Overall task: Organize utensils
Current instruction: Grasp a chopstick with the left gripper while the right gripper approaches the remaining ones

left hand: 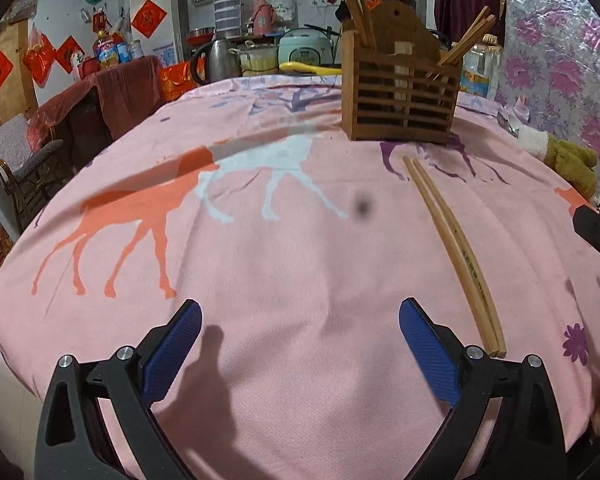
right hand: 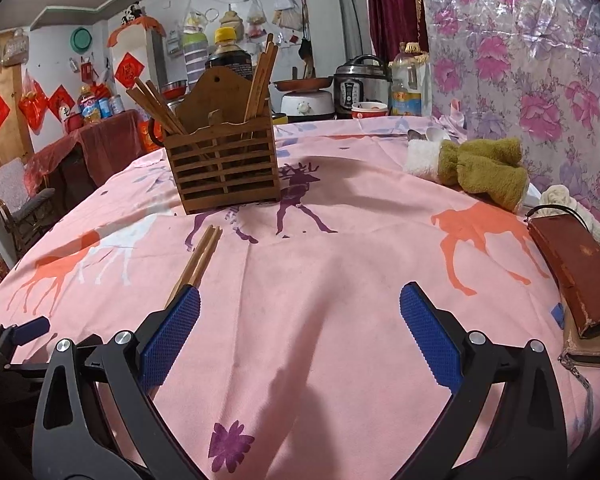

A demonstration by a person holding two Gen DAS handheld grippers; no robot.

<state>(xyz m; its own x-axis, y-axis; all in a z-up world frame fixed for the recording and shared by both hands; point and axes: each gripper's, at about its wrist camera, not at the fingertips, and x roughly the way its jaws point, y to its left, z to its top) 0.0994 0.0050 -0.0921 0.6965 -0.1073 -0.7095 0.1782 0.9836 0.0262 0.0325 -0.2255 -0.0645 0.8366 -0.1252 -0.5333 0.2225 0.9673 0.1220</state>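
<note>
A pair of wooden chopsticks lies on the pink tablecloth, just right of my open, empty left gripper. In the right wrist view the chopsticks run from the wooden utensil holder toward my left finger, which hides their near end. My right gripper is open and empty above the cloth. The holder stands upright at the far side with several chopsticks in it. The tip of the right gripper shows at the left wrist view's right edge.
A green and white towel and metal spoons lie at the far right. A brown wallet lies at the right table edge. Oil bottles, a rice cooker and a kettle crowd the far side.
</note>
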